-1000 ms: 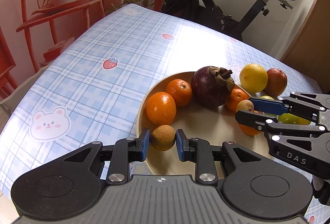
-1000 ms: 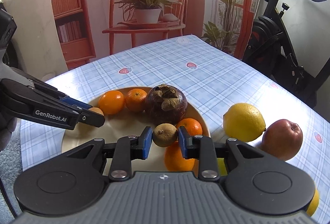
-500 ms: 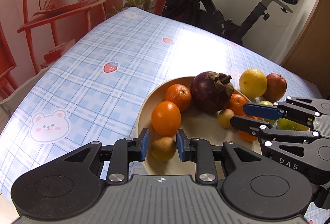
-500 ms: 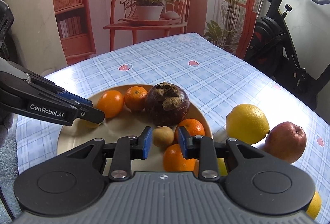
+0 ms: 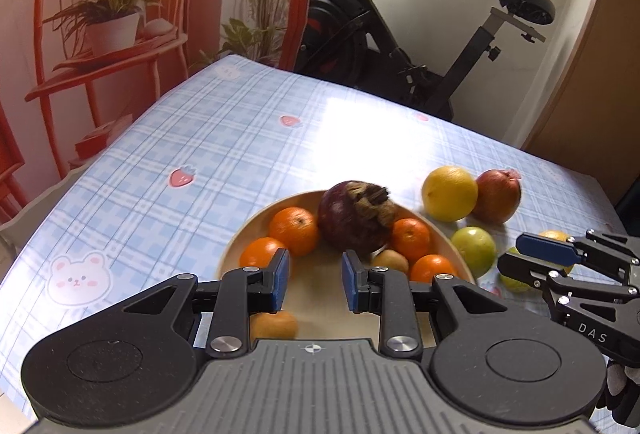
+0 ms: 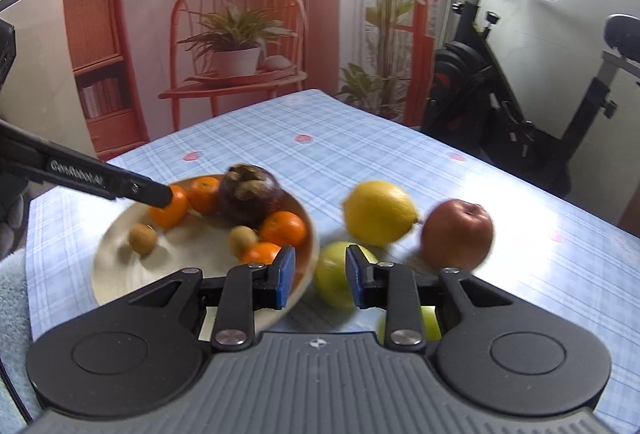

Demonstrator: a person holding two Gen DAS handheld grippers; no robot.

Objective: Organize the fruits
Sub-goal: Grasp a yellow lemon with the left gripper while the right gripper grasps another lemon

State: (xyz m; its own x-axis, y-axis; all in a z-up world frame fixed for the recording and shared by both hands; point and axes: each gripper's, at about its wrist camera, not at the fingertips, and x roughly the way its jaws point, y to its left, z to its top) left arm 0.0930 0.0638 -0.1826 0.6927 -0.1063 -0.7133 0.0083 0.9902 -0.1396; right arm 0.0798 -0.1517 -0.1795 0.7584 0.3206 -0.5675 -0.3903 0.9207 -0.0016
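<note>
1. Blue checked cloth with strawberry and bear prints covers the surface (image 5: 224, 154); behind it stand an exercise bike (image 5: 400, 46) and a red chair holding a potted plant (image 5: 108, 22).
2. A pale round plate (image 6: 120, 258) sits on the surface with most of the fruit in it.
3. On the plate a big dark purple fruit (image 5: 356, 214) sits at the far side, with four oranges around it: two to its left (image 5: 294, 230) (image 5: 262, 254) and two to its right (image 5: 410, 238) (image 5: 432, 268).
4. Two small brown fruits lie on the plate too: one (image 6: 143, 238) near its left side and one (image 6: 242, 238) touching the right-hand oranges, as the right wrist view shows.
5. Off the plate, to its right, a lemon (image 6: 380, 212) and a red apple (image 6: 456, 234) lie just beside each other; nearer the camera lies a green fruit (image 6: 334, 278).
6. The left gripper (image 5: 314, 280) hovers above the near part of the plate, its fingers apart and holding nothing.
7. The right gripper (image 6: 320, 282) hangs over the plate's right edge and the green fruit, its fingers also apart and empty.
8. Both views are somewhat blurred.
</note>
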